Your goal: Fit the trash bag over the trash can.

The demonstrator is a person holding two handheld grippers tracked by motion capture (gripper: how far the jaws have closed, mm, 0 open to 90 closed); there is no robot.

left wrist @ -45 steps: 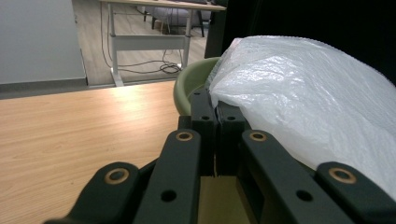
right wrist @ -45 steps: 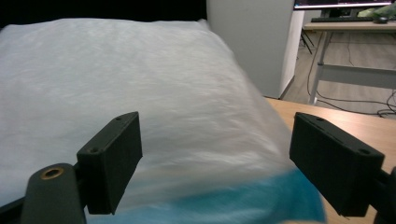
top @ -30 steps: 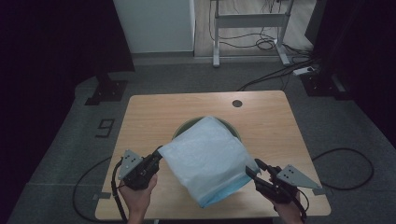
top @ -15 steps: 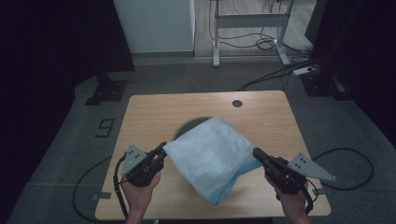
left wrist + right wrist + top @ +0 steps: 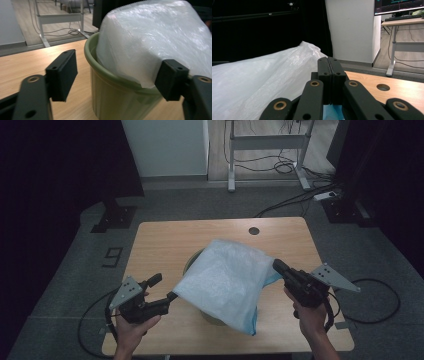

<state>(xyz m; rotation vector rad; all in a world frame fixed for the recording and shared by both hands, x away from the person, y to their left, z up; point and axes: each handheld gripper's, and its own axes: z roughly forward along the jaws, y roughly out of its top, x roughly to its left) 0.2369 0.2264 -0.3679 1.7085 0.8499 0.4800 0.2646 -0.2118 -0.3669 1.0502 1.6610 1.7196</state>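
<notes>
A white, translucent plastic bag (image 5: 225,280) with a blue lower edge lies draped over a pale green bin (image 5: 192,263) at the table's middle. My right gripper (image 5: 277,266) is shut on the bag's right edge and holds it raised; in the right gripper view its jaws (image 5: 329,75) meet flat beside the bag (image 5: 262,80). My left gripper (image 5: 164,289) is open at the bag's left corner. Its jaws have just been opening. In the left gripper view they (image 5: 117,77) stand wide, with the bag (image 5: 155,37) hanging over the bin's rim (image 5: 107,72) beside one pad (image 5: 172,80).
The wooden table (image 5: 165,240) has a round cable hole (image 5: 254,230) near its far edge. Beyond it are a white cabinet (image 5: 165,145), a desk frame (image 5: 265,142) and floor cables (image 5: 300,195). A monitor (image 5: 398,6) shows in the right gripper view.
My left gripper's jaws have opened and let go of the bag's left corner. My right gripper closed on the bag's right edge and rose with it. The bag has slid right over the bin.
</notes>
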